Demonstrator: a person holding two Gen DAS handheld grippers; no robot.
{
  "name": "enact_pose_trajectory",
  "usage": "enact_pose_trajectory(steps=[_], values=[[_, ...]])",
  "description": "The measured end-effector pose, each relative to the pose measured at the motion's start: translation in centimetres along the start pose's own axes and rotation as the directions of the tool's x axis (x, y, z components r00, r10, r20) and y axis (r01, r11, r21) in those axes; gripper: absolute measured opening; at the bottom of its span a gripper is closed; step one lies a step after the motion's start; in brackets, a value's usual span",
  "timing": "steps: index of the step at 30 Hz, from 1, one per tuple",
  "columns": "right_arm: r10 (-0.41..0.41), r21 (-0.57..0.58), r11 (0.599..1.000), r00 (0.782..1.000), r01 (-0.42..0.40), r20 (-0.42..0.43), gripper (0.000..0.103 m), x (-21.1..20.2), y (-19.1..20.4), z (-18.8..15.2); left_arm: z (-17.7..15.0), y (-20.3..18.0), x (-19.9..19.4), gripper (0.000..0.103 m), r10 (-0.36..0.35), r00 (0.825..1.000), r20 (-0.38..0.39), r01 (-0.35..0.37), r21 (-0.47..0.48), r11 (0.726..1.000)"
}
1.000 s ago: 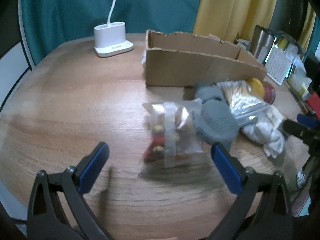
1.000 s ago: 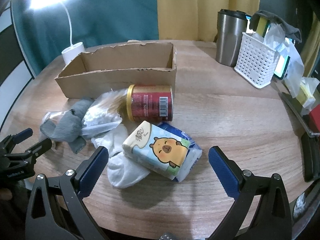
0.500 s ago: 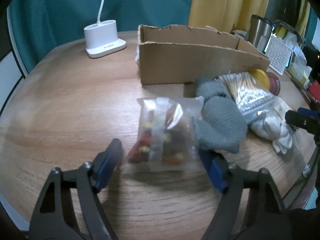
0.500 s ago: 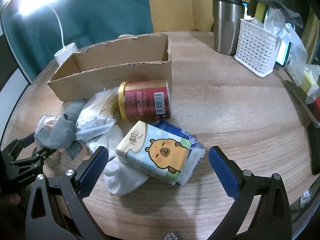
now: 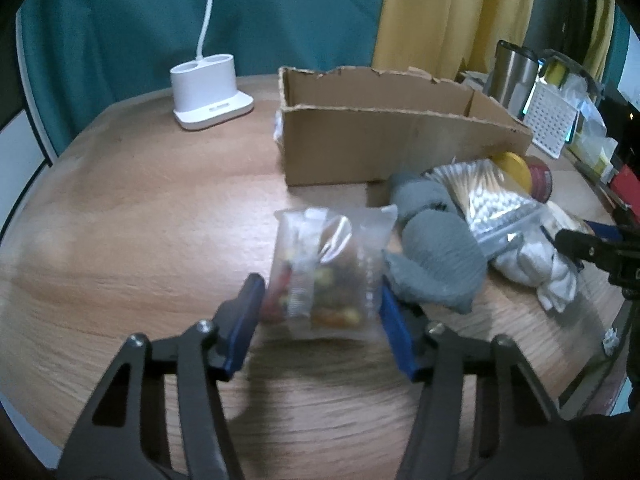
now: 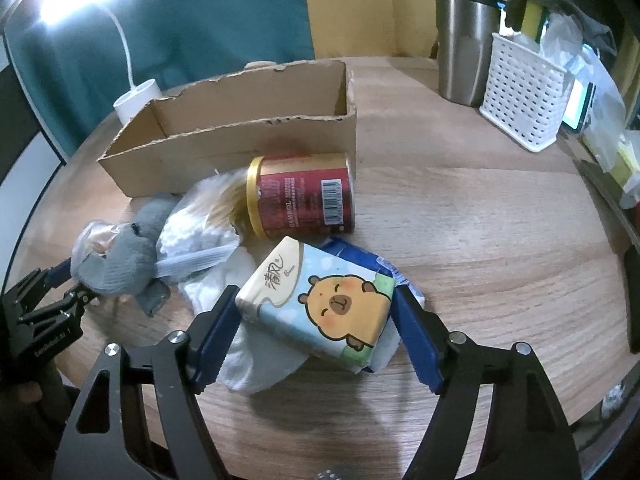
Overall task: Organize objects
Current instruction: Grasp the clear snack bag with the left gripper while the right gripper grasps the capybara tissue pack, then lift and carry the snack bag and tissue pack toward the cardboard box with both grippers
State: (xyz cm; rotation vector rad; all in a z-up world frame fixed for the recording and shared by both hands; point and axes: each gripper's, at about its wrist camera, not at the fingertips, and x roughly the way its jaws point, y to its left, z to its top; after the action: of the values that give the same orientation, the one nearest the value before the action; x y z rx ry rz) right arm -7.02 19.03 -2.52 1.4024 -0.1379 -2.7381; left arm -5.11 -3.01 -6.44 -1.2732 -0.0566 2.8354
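The clear snack bag [image 5: 324,276] lies on the wooden surface [image 5: 140,220] before the cardboard box [image 5: 384,140], left gripper [image 5: 320,320] fingers pinching its sides. The right gripper [image 6: 316,324] similarly grasps the tissue pack [image 6: 316,300]. Seemingly pickup; next, lift both into the box.

Tissue pack [image 6: 320,304] before can [image 6: 304,198], cardboard box [image 6: 240,136] behind, sock [image 6: 120,256] left.
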Motion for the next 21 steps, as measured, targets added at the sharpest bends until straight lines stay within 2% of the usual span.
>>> enact_pose_trajectory(steps=[21], values=[[0.027,-0.041,0.999,0.996,-0.024,0.084,0.078,-2.6,0.7,1.9,2.2,1.2,-3.2,0.054,0.013,0.997,0.08,-0.01,-0.044,0.999]])
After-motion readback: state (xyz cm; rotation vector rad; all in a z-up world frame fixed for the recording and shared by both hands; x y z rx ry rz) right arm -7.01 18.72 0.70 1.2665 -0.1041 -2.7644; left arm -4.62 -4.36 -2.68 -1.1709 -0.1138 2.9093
